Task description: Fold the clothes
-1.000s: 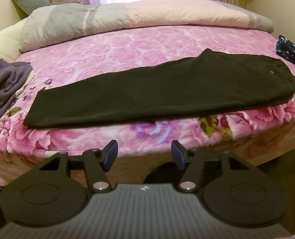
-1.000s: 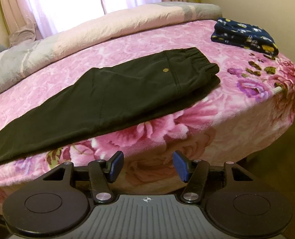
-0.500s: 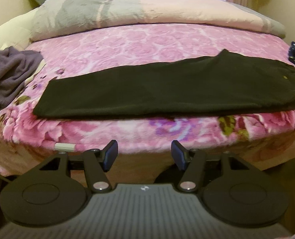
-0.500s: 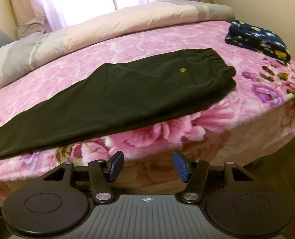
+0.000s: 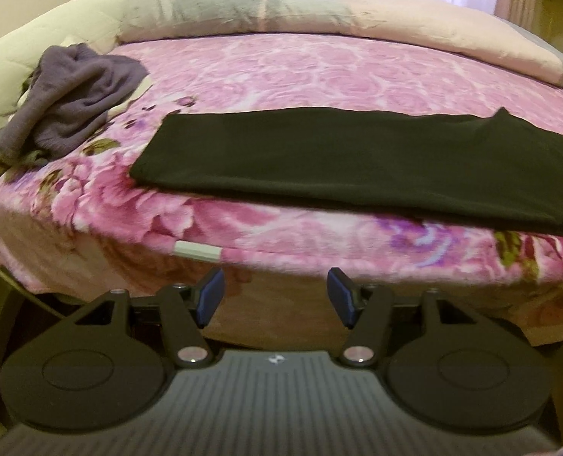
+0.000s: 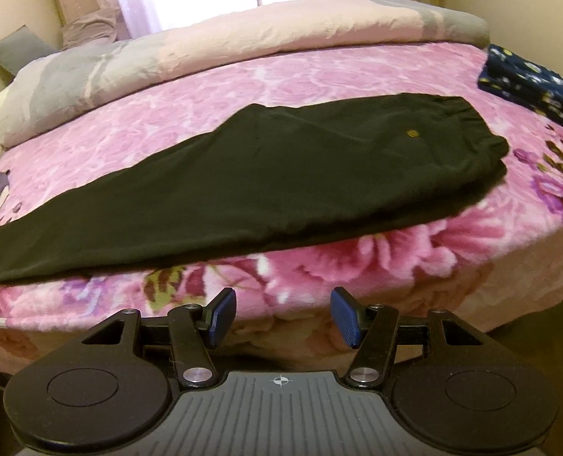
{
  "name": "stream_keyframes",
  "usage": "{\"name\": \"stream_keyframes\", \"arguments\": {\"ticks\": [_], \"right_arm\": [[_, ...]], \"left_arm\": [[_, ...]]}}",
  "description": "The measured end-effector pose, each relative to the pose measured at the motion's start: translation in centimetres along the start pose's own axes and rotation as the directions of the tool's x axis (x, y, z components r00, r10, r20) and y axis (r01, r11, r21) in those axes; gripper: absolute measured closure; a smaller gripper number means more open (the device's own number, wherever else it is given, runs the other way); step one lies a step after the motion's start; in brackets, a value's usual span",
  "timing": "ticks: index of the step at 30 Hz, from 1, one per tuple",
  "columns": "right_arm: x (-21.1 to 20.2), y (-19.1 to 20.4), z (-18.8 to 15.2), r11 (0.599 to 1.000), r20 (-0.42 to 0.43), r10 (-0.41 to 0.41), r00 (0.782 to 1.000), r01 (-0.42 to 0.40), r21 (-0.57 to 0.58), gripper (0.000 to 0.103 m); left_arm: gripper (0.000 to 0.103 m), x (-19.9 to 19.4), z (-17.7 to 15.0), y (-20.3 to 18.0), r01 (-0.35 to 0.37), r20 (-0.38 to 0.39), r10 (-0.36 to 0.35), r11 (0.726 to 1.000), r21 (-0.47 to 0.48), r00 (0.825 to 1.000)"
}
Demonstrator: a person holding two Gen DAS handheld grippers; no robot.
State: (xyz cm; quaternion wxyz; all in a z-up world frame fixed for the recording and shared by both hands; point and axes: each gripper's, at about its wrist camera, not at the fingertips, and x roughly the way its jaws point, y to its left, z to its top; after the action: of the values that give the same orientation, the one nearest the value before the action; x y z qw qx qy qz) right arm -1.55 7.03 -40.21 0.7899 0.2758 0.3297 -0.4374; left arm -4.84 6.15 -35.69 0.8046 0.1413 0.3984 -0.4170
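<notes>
Black trousers [image 5: 357, 159] lie flat on a pink flowered bed, folded lengthwise, leg ends to the left and waistband to the right. The right wrist view shows the trousers [image 6: 266, 186] in full, with the elastic waistband and a small brass button [image 6: 411, 133]. My left gripper [image 5: 275, 298] is open and empty, held off the bed's front edge below the leg end. My right gripper [image 6: 283, 317] is open and empty too, in front of the bed edge below the trousers' middle.
A crumpled purple garment [image 5: 72, 95] lies at the bed's left. A folded navy patterned garment [image 6: 528, 79] sits at the far right. A rolled pink and grey duvet [image 6: 243, 41] runs along the back. The bedspread [image 5: 300, 76] behind the trousers is bare.
Both views have shifted left along the bed. The left gripper now faces the leg end and the purple garment; the right sees the whole trousers. Both grippers stay open.
</notes>
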Motion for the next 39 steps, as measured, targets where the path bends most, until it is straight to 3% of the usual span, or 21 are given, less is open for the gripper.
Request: {"name": "stream_keyframes", "arguments": {"ticks": [9,11,14,20,26,28,30,36,39], "right_arm": [[1.8,-0.3,0.3,1.0,-0.034,-0.015,0.999,0.015,0.017,0.045],[2.3,-0.7,0.4,0.999,-0.044,-0.022,0.999,0.024,0.032,0.045],[3.1,-1.5,0.7,0.998,-0.057,-0.031,0.998,0.034,0.058,0.045],[4.4,-3.1,1.5,0.983,-0.045,-0.01,0.999,0.018,0.185,0.045],[5.4,-4.4,2.7,0.949,-0.014,0.043,0.999,-0.036,0.312,0.045],[5.7,-4.6,3.0,0.943,-0.01,0.039,0.999,-0.034,0.33,0.045],[6.1,-4.8,3.3,0.94,-0.008,0.03,1.0,-0.025,0.341,0.045],[6.9,-5.4,4.3,0.918,0.032,0.006,0.999,-0.018,0.395,0.045],[7.0,-5.7,5.2,0.908,0.064,-0.014,0.998,-0.015,0.419,0.045]], "left_arm": [[0.048,0.9,0.9,4.6,0.1,0.034,-0.095,0.97,-0.22,0.995],[0.051,2.0,0.9,6.6,0.156,0.054,-0.146,0.923,-0.353,0.988],[0.051,3.6,0.9,9.6,0.229,0.095,-0.211,0.816,-0.531,0.973],[0.05,6.9,1.1,13.1,0.232,0.138,-0.189,0.697,-0.679,0.972],[0.05,10.3,0.5,16.0,0.255,0.193,-0.176,0.482,-0.838,0.965],[0.05,11.2,0.4,16.4,0.265,0.211,-0.17,0.434,-0.861,0.963],[0.05,11.6,0.4,16.4,0.276,0.23,-0.157,0.416,-0.867,0.96],[0.047,12.2,1.2,14.9,0.258,0.242,-0.096,0.461,-0.849,0.966],[0.039,12.4,1.8,14.0,0.242,0.239,-0.069,0.491,-0.837,0.969]]}}
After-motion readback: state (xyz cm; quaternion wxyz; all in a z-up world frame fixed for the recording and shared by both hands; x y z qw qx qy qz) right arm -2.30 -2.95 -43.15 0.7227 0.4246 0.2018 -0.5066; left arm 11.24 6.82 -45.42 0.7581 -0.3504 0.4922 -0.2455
